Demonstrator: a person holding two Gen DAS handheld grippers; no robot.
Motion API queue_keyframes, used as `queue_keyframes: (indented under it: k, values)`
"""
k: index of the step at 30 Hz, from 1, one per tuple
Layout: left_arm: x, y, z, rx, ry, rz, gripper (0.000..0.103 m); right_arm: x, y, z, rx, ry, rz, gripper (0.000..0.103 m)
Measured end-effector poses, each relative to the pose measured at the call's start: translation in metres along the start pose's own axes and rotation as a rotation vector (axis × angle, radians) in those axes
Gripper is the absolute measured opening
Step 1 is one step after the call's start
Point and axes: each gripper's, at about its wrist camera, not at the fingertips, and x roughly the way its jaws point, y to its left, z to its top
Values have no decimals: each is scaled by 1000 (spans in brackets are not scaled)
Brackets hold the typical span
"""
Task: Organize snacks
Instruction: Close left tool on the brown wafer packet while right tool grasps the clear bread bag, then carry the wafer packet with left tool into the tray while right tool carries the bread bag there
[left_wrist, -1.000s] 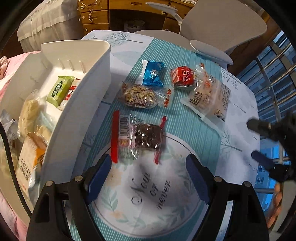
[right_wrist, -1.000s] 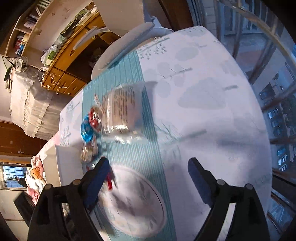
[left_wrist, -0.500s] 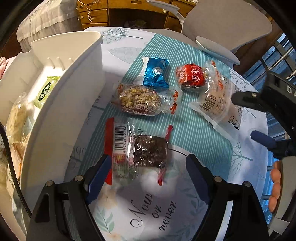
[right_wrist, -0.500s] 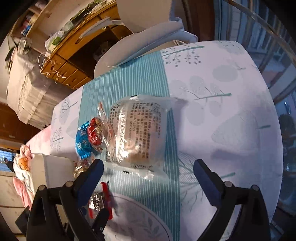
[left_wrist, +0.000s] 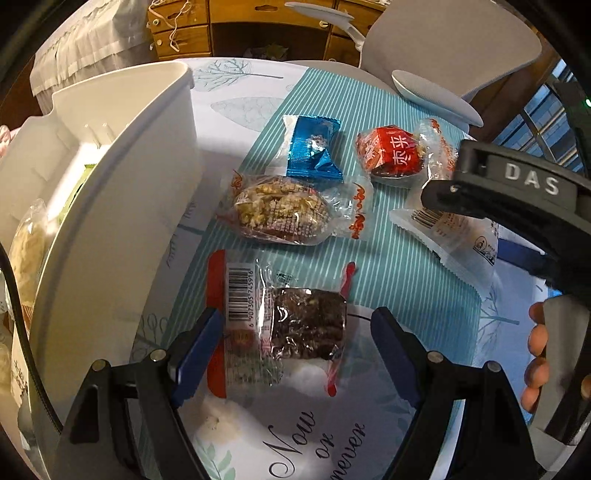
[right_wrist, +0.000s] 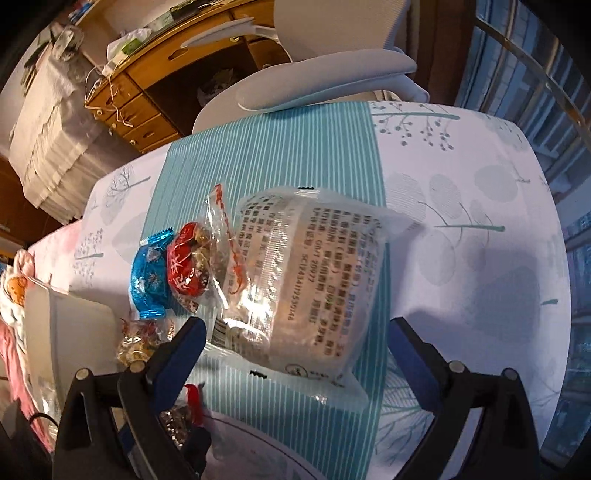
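A dark brown bar in a clear wrapper with red ends (left_wrist: 303, 325) lies on the tablecloth. My left gripper (left_wrist: 295, 343) is open, a finger on each side of it; the left pad sits at the wrapper's red edge and the right pad stands clear. A big clear bag with a pale cake (right_wrist: 306, 280) lies between the open fingers of my right gripper (right_wrist: 295, 350), no pad touching it. In the left wrist view, the right gripper (left_wrist: 476, 229) hangs over that bag (left_wrist: 443, 225). A blue packet (left_wrist: 310, 147), a red packet (left_wrist: 395, 155) and a walnut bar (left_wrist: 280, 210) lie beyond.
A tall white bin (left_wrist: 110, 184) holding several snacks stands close on the left. A grey chair (left_wrist: 443, 37) and a wooden desk sit past the table's far edge. A hand's fingers (left_wrist: 535, 350) show at the right. The table's right edge (right_wrist: 554, 258) drops off near a window railing.
My left gripper has sunk and moved forward, so the brown bar now lies between its fingers. My right gripper swung in from the right over the clear bag and rolled, its jaws wider.
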Motion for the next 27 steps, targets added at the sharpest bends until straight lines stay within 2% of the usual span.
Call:
queue_keyframes:
  k: [4,8,11,15,27]
  values:
    - [4,-6,0,29,-15,17,77,4,3,0,-21,0,-12,98]
    - [7,-11,-1,59,-39,46,63,4,5,0,-34,-6,19,88]
    - [7,-11,0,65,-49,44,60,2,6,-2,-55,-17,20,83]
    - [4,-18,-1,112,-74,37,44,0,4,-3,-62,-16,24,78]
    - [-8,-16,-14,136,-73,41,39,-16,-8,-24,-49,19,29,73]
